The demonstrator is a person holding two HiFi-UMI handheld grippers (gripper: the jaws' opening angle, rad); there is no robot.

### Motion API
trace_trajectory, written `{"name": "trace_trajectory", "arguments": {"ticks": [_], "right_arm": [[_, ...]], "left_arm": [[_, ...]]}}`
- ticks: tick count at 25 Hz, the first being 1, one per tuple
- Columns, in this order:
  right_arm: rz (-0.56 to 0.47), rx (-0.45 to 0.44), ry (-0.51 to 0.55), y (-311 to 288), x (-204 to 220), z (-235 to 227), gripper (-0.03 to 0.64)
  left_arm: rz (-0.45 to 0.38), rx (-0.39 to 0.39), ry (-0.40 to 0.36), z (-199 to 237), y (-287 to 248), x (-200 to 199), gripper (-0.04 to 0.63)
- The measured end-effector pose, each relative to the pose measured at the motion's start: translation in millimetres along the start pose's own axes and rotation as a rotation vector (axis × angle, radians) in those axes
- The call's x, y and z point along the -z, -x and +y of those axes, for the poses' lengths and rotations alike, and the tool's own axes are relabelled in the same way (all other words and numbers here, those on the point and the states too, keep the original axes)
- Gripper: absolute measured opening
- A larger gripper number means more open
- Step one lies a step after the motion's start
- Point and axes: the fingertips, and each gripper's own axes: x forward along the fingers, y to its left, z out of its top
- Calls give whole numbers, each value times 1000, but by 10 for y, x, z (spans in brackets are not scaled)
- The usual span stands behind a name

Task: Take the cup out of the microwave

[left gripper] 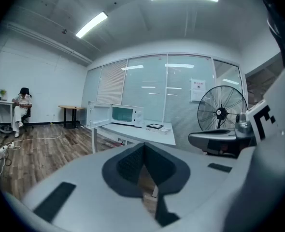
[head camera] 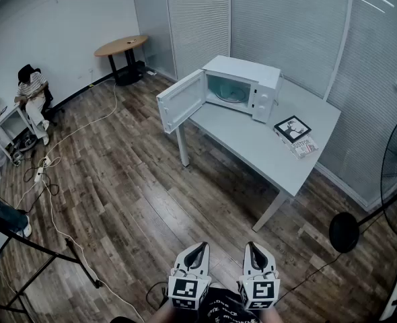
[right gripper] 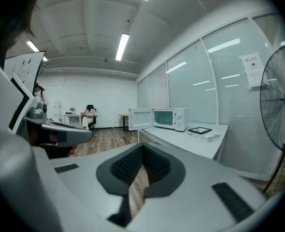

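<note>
A white microwave (head camera: 242,86) stands at the far end of a grey table (head camera: 266,147), its door (head camera: 180,101) swung wide open to the left. I cannot make out a cup inside its cavity. The same microwave (left gripper: 126,115) shows small in the left gripper view, and the microwave (right gripper: 164,118) is far off in the right gripper view too. Both grippers are held side by side low at the bottom of the head view, well short of the table. My left gripper (head camera: 197,253) is shut with nothing in it. My right gripper (head camera: 255,254) is shut and empty as well.
A black framed picture (head camera: 292,128) and a booklet (head camera: 304,147) lie on the table right of the microwave. A standing fan (head camera: 395,187) is at the right. Cables (head camera: 50,180) trail over the wood floor. A person (head camera: 33,96) sits at the far left; a round table (head camera: 121,46) stands behind.
</note>
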Motion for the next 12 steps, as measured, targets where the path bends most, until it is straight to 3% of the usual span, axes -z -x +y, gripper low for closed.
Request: {"name": "trace_trajectory", "arguments": {"ticks": [12], "right_arm": [[-12, 34, -39, -39, 37, -196, 3]], "left_arm": [[-9, 5, 3, -57, -136, 1, 6]]}}
